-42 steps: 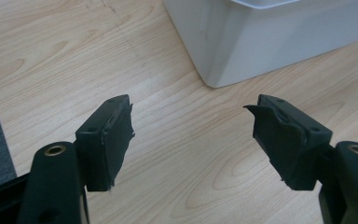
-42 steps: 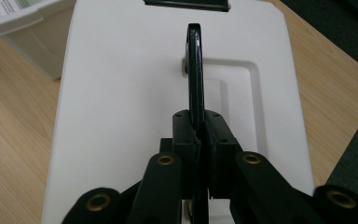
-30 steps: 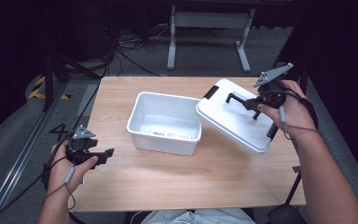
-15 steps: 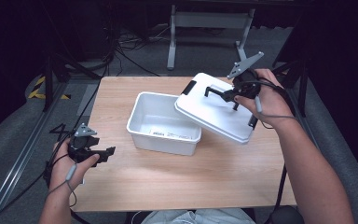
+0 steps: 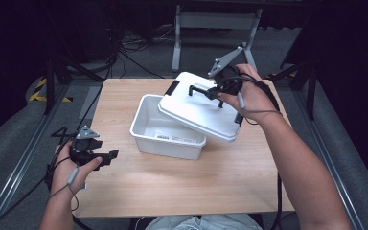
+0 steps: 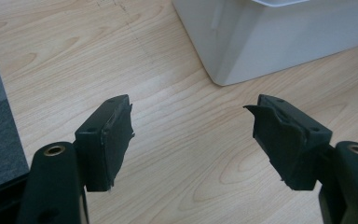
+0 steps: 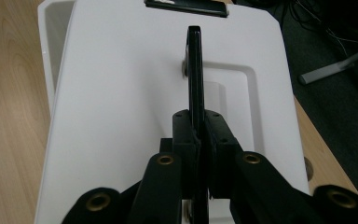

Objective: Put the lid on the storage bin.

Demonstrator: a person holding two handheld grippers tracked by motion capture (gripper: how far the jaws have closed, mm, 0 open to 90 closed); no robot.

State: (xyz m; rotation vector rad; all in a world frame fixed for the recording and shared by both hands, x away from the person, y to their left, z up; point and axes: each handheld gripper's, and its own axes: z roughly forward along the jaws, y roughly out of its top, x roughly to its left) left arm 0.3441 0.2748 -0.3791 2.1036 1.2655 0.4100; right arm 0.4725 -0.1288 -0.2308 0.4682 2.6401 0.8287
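Right gripper (image 5: 210,90) was clamped on the lid's black handle (image 7: 195,70), holding the white lid (image 5: 199,108) tilted above the bin (image 5: 165,128). Thin pinch: lid could swing and miss the rim. Left gripper (image 5: 109,155) hung spread, empty, near-left.

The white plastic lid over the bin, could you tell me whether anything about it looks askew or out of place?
Yes: the white plastic lid is tilted and off-centre, covering only part of the white plastic bin. It is not seated; the right claw holds it up by its black handle.
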